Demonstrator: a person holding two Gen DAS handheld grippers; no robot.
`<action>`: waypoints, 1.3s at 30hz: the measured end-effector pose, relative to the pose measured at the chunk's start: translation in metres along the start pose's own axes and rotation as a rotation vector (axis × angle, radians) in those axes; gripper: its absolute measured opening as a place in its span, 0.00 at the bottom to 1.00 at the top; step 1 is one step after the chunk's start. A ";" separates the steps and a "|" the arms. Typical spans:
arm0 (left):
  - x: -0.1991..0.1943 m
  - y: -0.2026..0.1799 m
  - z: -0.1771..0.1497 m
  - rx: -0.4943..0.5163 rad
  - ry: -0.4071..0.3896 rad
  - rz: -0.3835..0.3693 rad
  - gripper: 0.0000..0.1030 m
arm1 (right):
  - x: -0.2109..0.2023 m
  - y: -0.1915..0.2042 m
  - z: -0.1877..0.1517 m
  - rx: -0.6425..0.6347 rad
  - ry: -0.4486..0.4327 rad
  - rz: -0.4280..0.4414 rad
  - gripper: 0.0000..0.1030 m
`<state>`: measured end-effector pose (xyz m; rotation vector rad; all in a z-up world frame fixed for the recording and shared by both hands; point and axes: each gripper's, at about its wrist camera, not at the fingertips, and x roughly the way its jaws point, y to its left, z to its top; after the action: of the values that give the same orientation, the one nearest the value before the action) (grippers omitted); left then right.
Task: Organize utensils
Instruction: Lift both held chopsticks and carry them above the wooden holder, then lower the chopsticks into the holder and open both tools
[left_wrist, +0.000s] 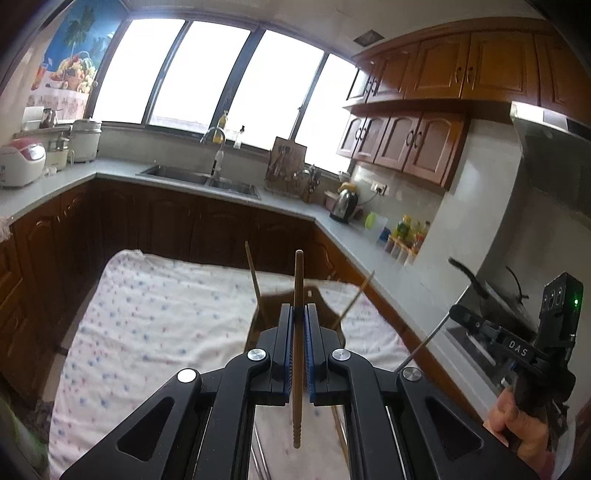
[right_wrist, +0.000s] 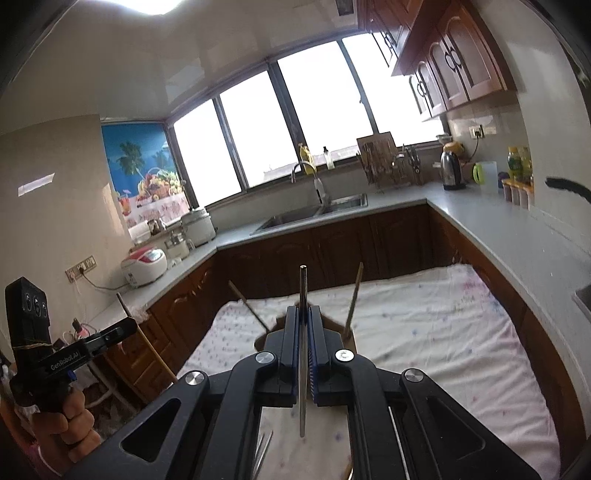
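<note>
My left gripper (left_wrist: 298, 308) is shut on a wooden chopstick (left_wrist: 297, 354), held upright above the table. My right gripper (right_wrist: 303, 310) is shut on a metal chopstick (right_wrist: 303, 354), also upright. Beyond each gripper stands a dark brown holder (left_wrist: 325, 306), (right_wrist: 271, 334) with two wooden sticks (left_wrist: 253, 275), (right_wrist: 354, 299) leaning out of it. The right gripper (left_wrist: 456, 310) shows at the right of the left wrist view with the metal chopstick (left_wrist: 421, 347) slanting down from it. The left gripper (right_wrist: 129, 326) shows at the left of the right wrist view with the wooden chopstick (right_wrist: 147, 339).
The table has a white cloth with small dots (left_wrist: 155, 325), (right_wrist: 424, 332). Grey counters with dark wood cabinets surround it, with a sink (left_wrist: 199, 179), a kettle (left_wrist: 345, 205), a rice cooker (left_wrist: 20, 162) and a stove with a pan (left_wrist: 491, 295). More utensils lie under the grippers (right_wrist: 264, 454).
</note>
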<state>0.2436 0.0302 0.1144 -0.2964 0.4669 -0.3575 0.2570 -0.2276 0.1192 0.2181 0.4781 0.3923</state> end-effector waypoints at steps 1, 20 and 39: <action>0.003 0.001 0.004 0.002 -0.010 0.003 0.03 | 0.003 0.000 0.005 -0.001 -0.009 0.001 0.04; 0.114 0.034 0.039 -0.006 -0.177 0.038 0.03 | 0.079 -0.015 0.033 -0.034 -0.078 -0.060 0.04; 0.229 0.059 0.001 -0.068 -0.011 0.105 0.03 | 0.133 -0.043 -0.023 0.043 0.040 -0.087 0.05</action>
<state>0.4508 -0.0079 0.0064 -0.3378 0.4822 -0.2375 0.3681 -0.2083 0.0329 0.2307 0.5336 0.3020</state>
